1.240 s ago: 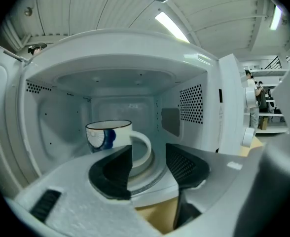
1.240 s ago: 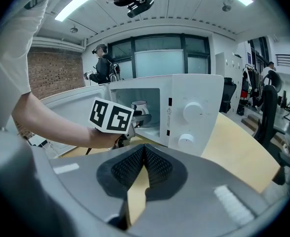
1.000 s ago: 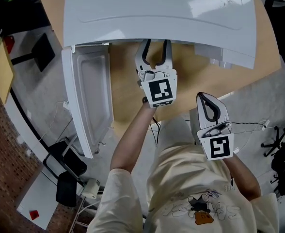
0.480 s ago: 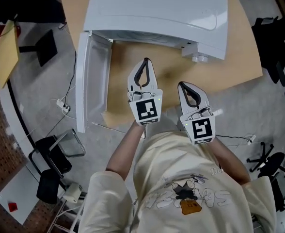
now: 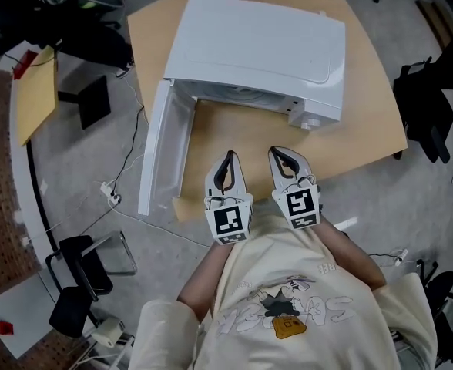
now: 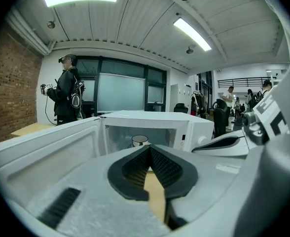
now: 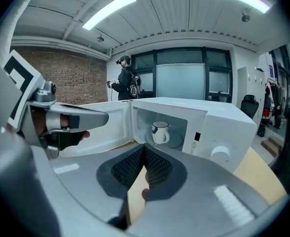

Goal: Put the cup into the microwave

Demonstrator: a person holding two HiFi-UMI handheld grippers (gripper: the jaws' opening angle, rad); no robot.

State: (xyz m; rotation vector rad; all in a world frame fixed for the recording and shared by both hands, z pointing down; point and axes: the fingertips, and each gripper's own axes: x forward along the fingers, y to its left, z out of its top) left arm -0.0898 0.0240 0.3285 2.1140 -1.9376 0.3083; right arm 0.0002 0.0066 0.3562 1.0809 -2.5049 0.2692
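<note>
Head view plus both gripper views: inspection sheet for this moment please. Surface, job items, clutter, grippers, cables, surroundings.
Surface: wooden table, bare around the microwave.
Job's things: microwave on the table, door swung wide open; cup upright inside the cavity.
Clutter: nothing seen on the table.
Grippers: left gripper shut, empty; right gripper shut, empty; side by side over the table's near edge, apart from the microwave.
Cables: loose cables on the floor left of the table, running to a socket block.
Surroundings: black chair right of the table; brick wall; a person standing beyond the table.
</note>
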